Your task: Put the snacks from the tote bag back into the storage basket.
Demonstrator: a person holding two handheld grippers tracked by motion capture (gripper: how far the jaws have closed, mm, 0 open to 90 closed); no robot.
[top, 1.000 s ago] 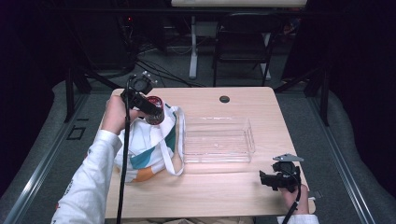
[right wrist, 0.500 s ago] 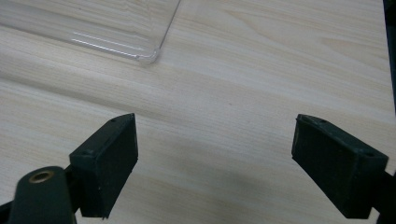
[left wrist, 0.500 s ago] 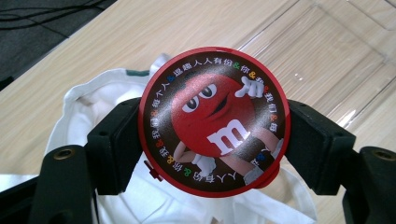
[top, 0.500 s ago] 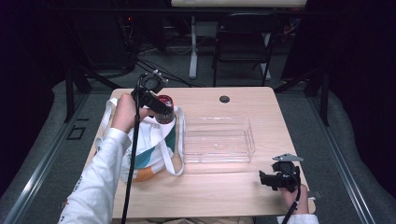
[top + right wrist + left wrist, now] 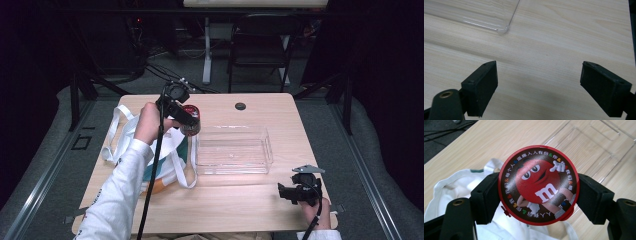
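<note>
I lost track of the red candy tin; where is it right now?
The red candy tin is clamped in the left hand-held gripper, held above the table's left half, over the white tote bag beside the clear tray.

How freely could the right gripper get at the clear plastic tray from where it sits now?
Probably freely: the right gripper, jaws open and holding nothing, sits near the clear plastic tray, with bare table between them.
</note>
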